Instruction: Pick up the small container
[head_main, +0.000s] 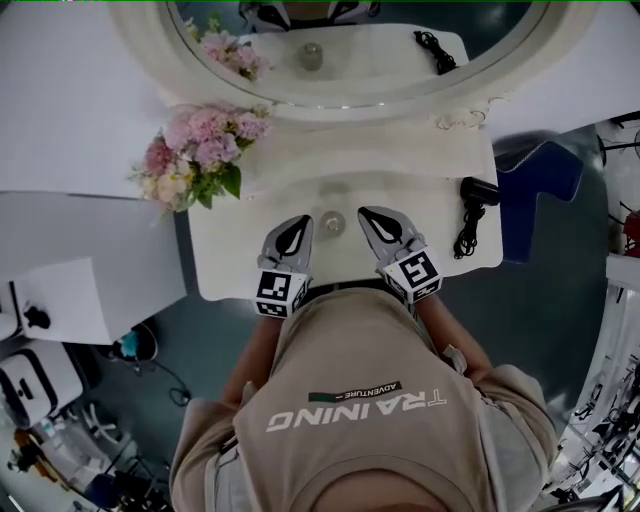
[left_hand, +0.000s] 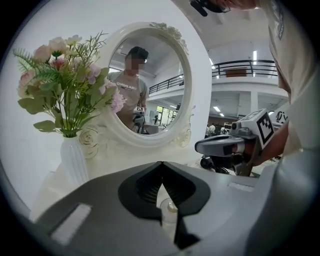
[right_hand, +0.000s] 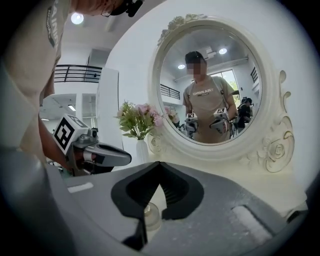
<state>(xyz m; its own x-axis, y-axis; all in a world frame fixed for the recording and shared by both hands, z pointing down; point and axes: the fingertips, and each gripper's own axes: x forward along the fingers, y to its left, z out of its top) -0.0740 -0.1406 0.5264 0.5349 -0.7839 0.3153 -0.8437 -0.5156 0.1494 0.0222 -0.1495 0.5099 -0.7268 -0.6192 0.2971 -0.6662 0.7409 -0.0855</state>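
Note:
The small container (head_main: 333, 222), a clear squat jar with a rounded lid, stands on the white vanity table (head_main: 300, 175) near its front edge. It sits between my two grippers and neither touches it. My left gripper (head_main: 298, 224) is just left of it, jaws shut and empty. My right gripper (head_main: 371, 217) is just right of it, also shut with nothing held. In the left gripper view the container (left_hand: 169, 208) shows through the gap under the closed left gripper (left_hand: 161, 163). The right gripper view shows the container (right_hand: 150, 215) below the closed right gripper (right_hand: 159, 163).
A round white-framed mirror (head_main: 480, 75) stands at the back of the table. A white vase of pink flowers (head_main: 195, 155) is at the left end. A black hair dryer (head_main: 478, 192) with its cord lies at the right end. A blue seat (head_main: 545, 185) is beyond the right edge.

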